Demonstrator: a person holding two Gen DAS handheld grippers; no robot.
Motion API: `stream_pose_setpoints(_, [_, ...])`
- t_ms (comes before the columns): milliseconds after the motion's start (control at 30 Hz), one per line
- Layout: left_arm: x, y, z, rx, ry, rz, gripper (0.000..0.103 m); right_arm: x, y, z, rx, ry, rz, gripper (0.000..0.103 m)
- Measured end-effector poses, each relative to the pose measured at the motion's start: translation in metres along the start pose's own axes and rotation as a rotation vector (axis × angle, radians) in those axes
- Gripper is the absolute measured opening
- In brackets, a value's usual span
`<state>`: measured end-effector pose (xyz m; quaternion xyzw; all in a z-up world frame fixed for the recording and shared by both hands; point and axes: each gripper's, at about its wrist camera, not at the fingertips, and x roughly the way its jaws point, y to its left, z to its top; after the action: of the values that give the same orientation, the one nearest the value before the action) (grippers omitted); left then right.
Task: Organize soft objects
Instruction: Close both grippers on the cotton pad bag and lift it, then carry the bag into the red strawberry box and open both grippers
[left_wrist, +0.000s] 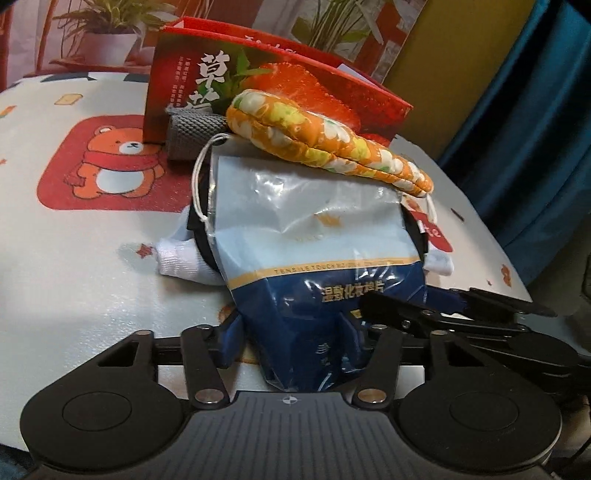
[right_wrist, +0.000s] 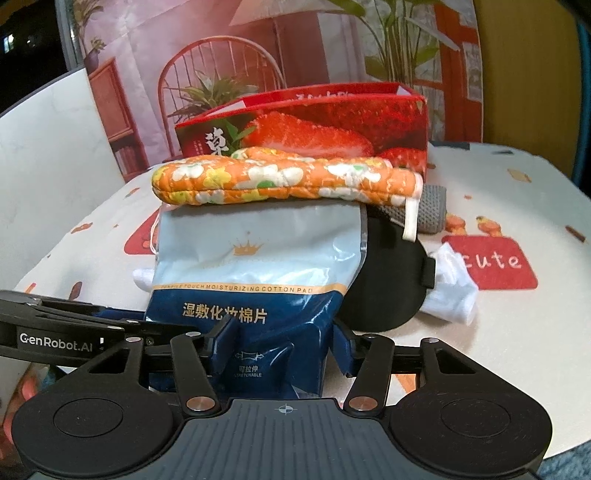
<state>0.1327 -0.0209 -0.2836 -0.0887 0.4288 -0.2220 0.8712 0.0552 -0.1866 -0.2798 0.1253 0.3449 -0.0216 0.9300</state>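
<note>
Left gripper (left_wrist: 295, 334): closed on bottom of cotton pad bag (left_wrist: 306, 236) | Right gripper (right_wrist: 280, 345): gripping same bag (right_wrist: 255, 266) | Bag: on pile on table (left_wrist: 74, 258), under oven mitt (left_wrist: 325, 144), over black eye mask (right_wrist: 391, 273) and white cloth (right_wrist: 454, 291) | Strawberry box (right_wrist: 332, 129): behind pile

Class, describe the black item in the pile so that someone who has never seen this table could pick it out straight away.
Start at the red strawberry box at the back of the cartoon-print table. In front of it an orange floral oven mitt lies on top of a blue cotton pad bag. The black eye mask sticks out from behind that bag, over a white cloth: the pile's only flat, rounded, matte black piece.
</note>
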Motion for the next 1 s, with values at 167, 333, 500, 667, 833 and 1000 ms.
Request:
stream_pose_setpoints(167, [-0.011, -0.009, 0.002, 0.038, -0.037, 0.002, 0.050, -0.004, 0.002, 0.001, -0.005, -0.012, 0.021, 0.042])
stream_pose_setpoints(333, [-0.047, -0.023, 0.003, 0.110, -0.176, -0.010, 0.050, -0.030, 0.020, 0.006, -0.097, -0.120, 0.029, 0.038])
stream_pose_setpoints(500, [-0.076, -0.033, 0.007, 0.127, -0.281, -0.033, 0.050, -0.060, 0.034, 0.014, -0.145, -0.235, 0.036, 0.038])
stream_pose_setpoints(667, [-0.091, -0.042, 0.019, 0.139, -0.365, -0.034, 0.051, -0.078, 0.041, 0.030, -0.172, -0.309, 0.045, 0.039])
stream_pose_setpoints(833, [-0.088, -0.044, 0.045, 0.115, -0.363, -0.033, 0.051, -0.075, 0.040, 0.058, -0.169, -0.303, 0.060, 0.039])
stream_pose_setpoints(1000, [-0.089, -0.041, 0.085, 0.122, -0.375, -0.043, 0.053, -0.064, 0.034, 0.098, -0.141, -0.302, 0.083, 0.039])
